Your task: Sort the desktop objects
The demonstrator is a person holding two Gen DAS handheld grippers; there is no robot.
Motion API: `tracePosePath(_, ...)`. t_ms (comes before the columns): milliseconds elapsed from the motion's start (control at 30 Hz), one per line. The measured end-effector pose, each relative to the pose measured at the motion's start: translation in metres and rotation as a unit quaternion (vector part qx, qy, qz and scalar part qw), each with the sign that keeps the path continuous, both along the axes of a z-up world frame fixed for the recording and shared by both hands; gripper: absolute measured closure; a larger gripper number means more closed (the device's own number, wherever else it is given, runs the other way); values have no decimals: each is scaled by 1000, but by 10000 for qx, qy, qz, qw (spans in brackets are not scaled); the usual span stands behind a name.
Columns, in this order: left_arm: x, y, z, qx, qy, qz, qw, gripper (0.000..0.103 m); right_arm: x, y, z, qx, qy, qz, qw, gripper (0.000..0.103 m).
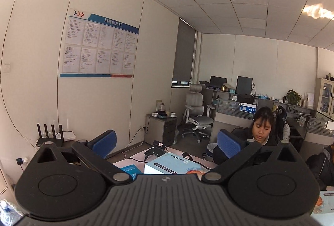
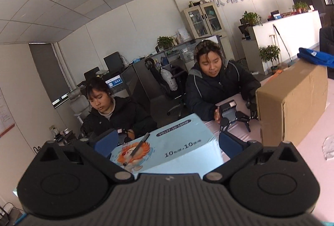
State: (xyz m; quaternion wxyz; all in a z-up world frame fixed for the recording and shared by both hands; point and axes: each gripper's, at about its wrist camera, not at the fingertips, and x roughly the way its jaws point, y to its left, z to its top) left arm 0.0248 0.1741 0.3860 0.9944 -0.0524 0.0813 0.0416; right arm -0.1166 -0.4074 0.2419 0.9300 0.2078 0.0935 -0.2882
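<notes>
A light blue tissue pack [image 2: 173, 146] with a lion picture lies on the pink table [image 2: 325, 119]. A dark pen [image 2: 137, 147] lies on top of it. My right gripper [image 2: 167, 142] is open, its blue pads wide apart above the pack and empty. In the left wrist view the same pack [image 1: 173, 164] lies below my left gripper [image 1: 167, 143], which is open, held high and empty. A small blue booklet [image 1: 129, 169] lies left of the pack.
A large cardboard box [image 2: 292, 105] stands at the right with a blue cloth [image 2: 315, 57] on it. Two people sit across the table, one holding another black gripper [image 2: 229, 113]. A crumpled wrapper [image 2: 328, 147] lies at the right edge. Another black gripper [image 1: 156, 148] rests beyond the pack.
</notes>
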Motion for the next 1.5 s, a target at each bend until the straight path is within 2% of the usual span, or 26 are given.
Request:
tracePosePath(133,-9,4,-8,-77,-53,36,10000,0,-22,-13,12,-530,-157,-623,9965,0)
tracePosePath(233,-10,4,-33,-292,162,-191,9993,0,-28,-17,2,-719,-9,-746,9946,0)
tracePosePath(400,-18,-9,-94,-529,444,-596,9958,0,-22,-16,-47,-802,347,-823,9928,0)
tracePosePath(533,-27,-33,-155,-759,673,-778,9918,0,-16,1,-91,-642,417,-328,9965,0)
tracePosePath(667,-37,-68,-213,-806,864,-534,9916,0,-7,33,-136,-269,300,166,9990,0)
tracePosePath(733,-44,-85,-239,-766,1001,-389,9913,0,-2,52,-155,-251,355,223,9988,0)
tracePosePath(800,-50,-103,-262,-657,1121,-251,9912,0,-4,77,-174,-266,177,30,9995,0)
tracePosePath(833,-54,-112,-271,-542,1183,-200,9913,0,-7,88,-183,-306,89,39,9995,0)
tracePosePath(900,-64,-130,-294,-258,1306,-65,9911,0,-6,106,-197,-508,182,137,9984,0)
tracePosePath(967,-66,-137,-304,-175,1449,-37,9893,0,0,119,-207,-620,496,221,9966,0)
tracePosePath(1033,-65,-139,-310,-166,1595,-51,9870,0,4,125,-214,-480,680,357,9959,0)
tracePosePath(1167,-64,-145,-322,-148,1886,-78,9819,0,9,135,-224,-247,842,479,9950,0)
tracePosePath(1333,-63,-152,-337,-124,2247,-113,9743,0,19,146,-234,-411,1084,631,9912,0)
tracePosePath(1500,-58,-154,-346,-98,2506,-81,9680,0,25,151,-253,-302,1274,739,9886,0)
